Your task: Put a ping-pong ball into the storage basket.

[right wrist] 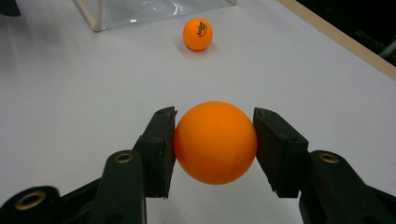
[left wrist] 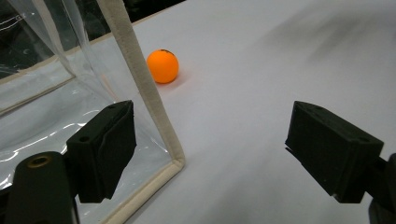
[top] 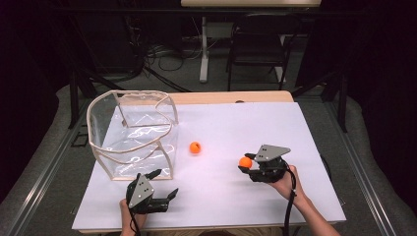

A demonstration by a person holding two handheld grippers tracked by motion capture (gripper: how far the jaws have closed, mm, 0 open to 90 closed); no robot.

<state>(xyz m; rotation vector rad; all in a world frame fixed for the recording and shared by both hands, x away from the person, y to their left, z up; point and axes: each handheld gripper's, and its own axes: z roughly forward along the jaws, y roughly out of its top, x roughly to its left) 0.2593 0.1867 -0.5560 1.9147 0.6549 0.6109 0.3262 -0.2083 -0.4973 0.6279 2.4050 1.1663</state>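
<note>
While the clear plastic bag (top: pixel 133 132) stands empty, right tongs (right wrist: pixel 215 142) clench an orange ball (right wrist: pixel 215 142); left tongs (left wrist: pixel 210 154) gape, released.

box (top: pixel 133 132): far-left part of worktop (top: pixel 275 196) | loose ball (top: pixel 195 147): on worktop just right of box | held ball (top: pixel 245 162): right of loose ball, nearer the person, between right gripper (top: pixel 247 163) fingers (right wrist: pixel 159 149) | left gripper (top: pixel 164 184): before box's near corner (fingers straddle the corner edge) | chair (top: pixel 258 44): behind worktop
</note>
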